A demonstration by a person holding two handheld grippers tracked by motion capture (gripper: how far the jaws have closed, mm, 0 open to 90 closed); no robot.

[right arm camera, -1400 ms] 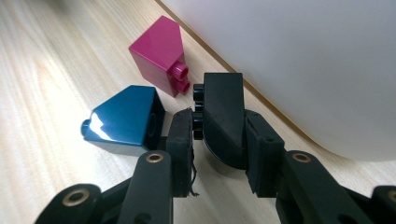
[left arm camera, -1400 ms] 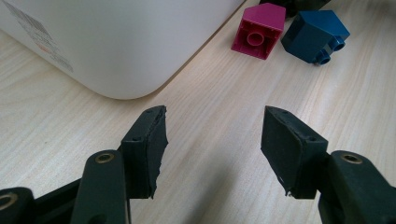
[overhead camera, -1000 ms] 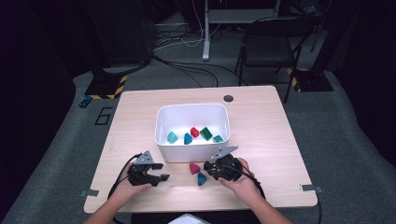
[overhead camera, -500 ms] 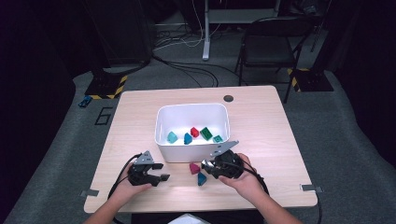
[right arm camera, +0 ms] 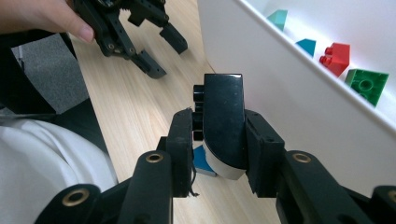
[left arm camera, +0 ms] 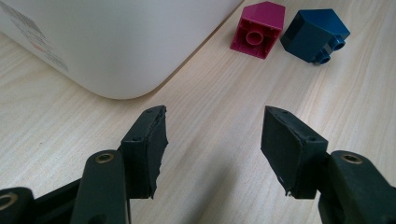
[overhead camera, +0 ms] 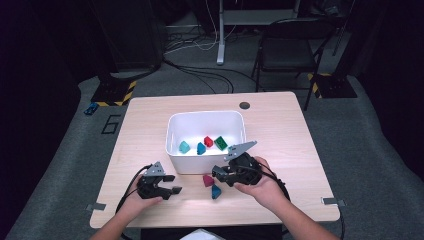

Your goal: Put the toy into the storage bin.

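My right gripper point(right arm camera: 219, 119) is shut on a black rounded brick point(right arm camera: 225, 112), held up off the table beside the white bin point(right arm camera: 299, 93). In the high view this gripper point(overhead camera: 220, 175) hovers at the bin's front right corner, over a magenta brick point(overhead camera: 208, 180) and a dark blue brick point(overhead camera: 216, 192) on the table. My left gripper point(left arm camera: 212, 140) stands open and holds nothing, low over the wood, with the magenta brick point(left arm camera: 259, 29) and the blue brick point(left arm camera: 315, 35) ahead of it. It point(overhead camera: 171, 184) rests at the bin's front left.
The white bin point(overhead camera: 172, 150) in the table's middle holds a teal brick point(overhead camera: 184, 147), a blue one point(overhead camera: 201, 148), a red one point(overhead camera: 208, 141) and a green one point(overhead camera: 220, 143). A dark round hole point(overhead camera: 244, 105) marks the far table edge. A chair point(overhead camera: 295, 40) stands beyond the table.
My right gripper has risen from the table with the black brick in its jaws. The left gripper has stayed put.
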